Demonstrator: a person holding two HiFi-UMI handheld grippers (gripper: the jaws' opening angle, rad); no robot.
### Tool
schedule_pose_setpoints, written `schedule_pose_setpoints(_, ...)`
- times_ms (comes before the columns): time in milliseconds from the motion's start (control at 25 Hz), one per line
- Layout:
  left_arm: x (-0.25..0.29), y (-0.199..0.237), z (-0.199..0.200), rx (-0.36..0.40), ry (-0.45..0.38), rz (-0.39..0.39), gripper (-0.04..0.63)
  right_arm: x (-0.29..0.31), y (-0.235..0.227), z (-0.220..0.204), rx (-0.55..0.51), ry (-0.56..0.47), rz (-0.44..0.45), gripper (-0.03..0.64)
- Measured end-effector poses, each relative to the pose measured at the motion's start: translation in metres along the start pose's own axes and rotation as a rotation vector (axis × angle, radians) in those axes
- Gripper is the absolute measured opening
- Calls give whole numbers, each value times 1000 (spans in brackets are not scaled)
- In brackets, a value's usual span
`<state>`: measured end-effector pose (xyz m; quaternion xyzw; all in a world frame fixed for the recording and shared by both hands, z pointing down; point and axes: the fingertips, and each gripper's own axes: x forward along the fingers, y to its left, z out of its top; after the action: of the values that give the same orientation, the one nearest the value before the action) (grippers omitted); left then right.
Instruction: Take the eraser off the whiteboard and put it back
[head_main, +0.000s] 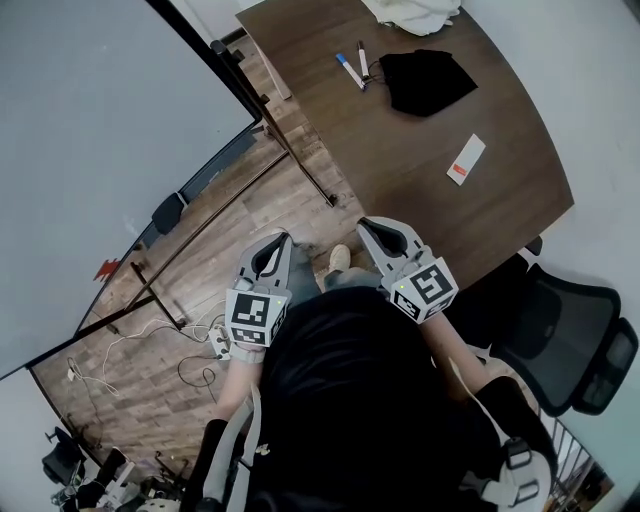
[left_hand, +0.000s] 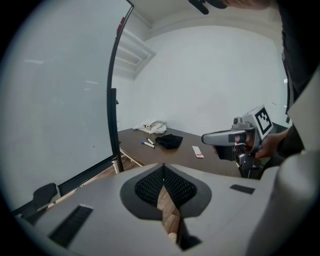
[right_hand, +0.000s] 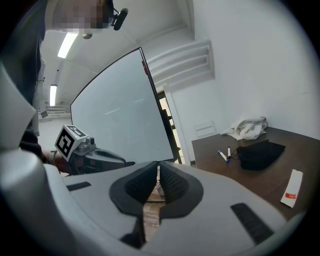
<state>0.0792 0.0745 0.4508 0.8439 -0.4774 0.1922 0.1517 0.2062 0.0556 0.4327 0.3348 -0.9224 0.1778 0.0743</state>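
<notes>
Whiteboard (head_main: 90, 150) on a stand, far left, over wood floor. Dark wooden table (head_main: 330, 90) at upper right; black office chair (head_main: 560, 330) at its near corner. On the table: black cloth (head_main: 425, 80), white cloth (head_main: 415, 12) at the far edge, white card with red patch (head_main: 466, 160), two markers (head_main: 352, 68) just beside the black cloth.

Left gripper (head_main: 280, 236) and right gripper (head_main: 366, 223) are held side by side in front of the person, both with pads pressed together and nothing between them.

Eraser (head_main: 168, 212), a small dark block, seems to sit at the whiteboard's lower edge, well apart from both grippers.
</notes>
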Motion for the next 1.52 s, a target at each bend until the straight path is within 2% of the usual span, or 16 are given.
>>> schedule_pose_setpoints(360,-14,68,-21,-214,-57,47,8,47,20,0,-24,66,40,28)
schedule_pose_setpoints(760,-35,148,-56,-467,-122,49,8,108,43,16,-55,99,55,28)
schedule_pose_setpoints(1000,-36,190,-80,-571,-107,60,8,135,49,20,-53,111,39,28)
schedule_pose_setpoints(1240,-34,223,-102,-728,-113,28,9,160,54,22,-55,122,25,28)
schedule_pose_setpoints(1520,-34,248,-127,-835,-107,11,11,182,58,29,-66,120,12,28)
